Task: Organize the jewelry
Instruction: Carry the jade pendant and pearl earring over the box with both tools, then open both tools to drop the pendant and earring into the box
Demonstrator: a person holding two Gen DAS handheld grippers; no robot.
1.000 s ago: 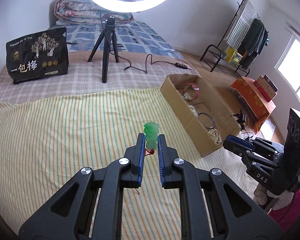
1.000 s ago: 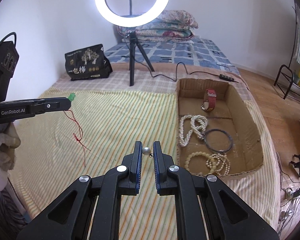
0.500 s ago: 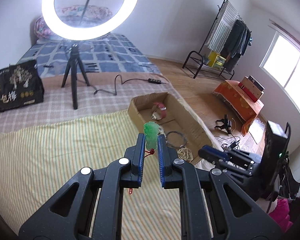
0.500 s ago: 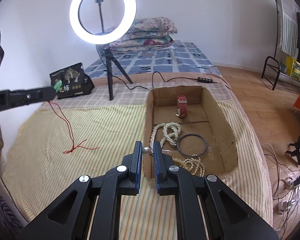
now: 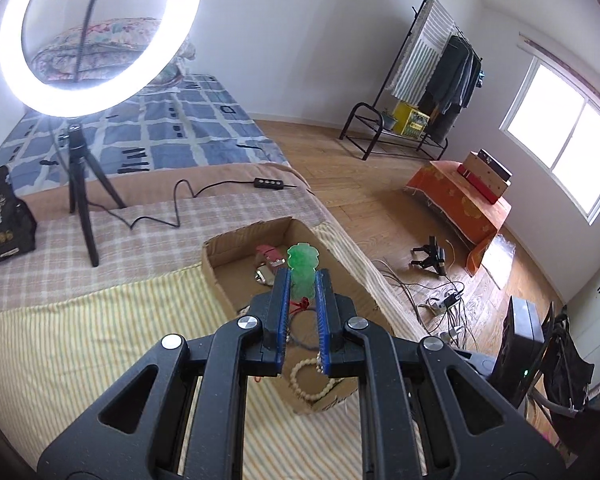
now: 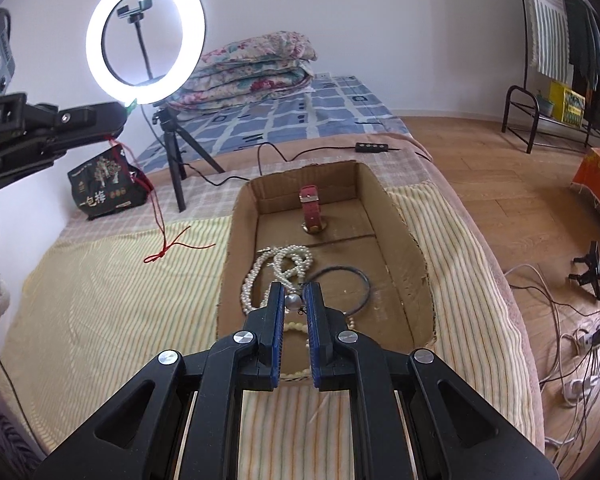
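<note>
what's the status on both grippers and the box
Left hand-held gripper shut on green pendant. Right hand-held gripper shut on pearl earring, over cardboard box. Nothing blocking.

Black angular left gripper [image 5: 303,280] and right gripper [image 6: 294,300], blue ribbed jaws, silver screws.

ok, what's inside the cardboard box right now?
Inside the cardboard box: a red watch at the far end, a white pearl necklace, a dark bangle and a beige bead strand. The right claw covers part of the near end.
</note>
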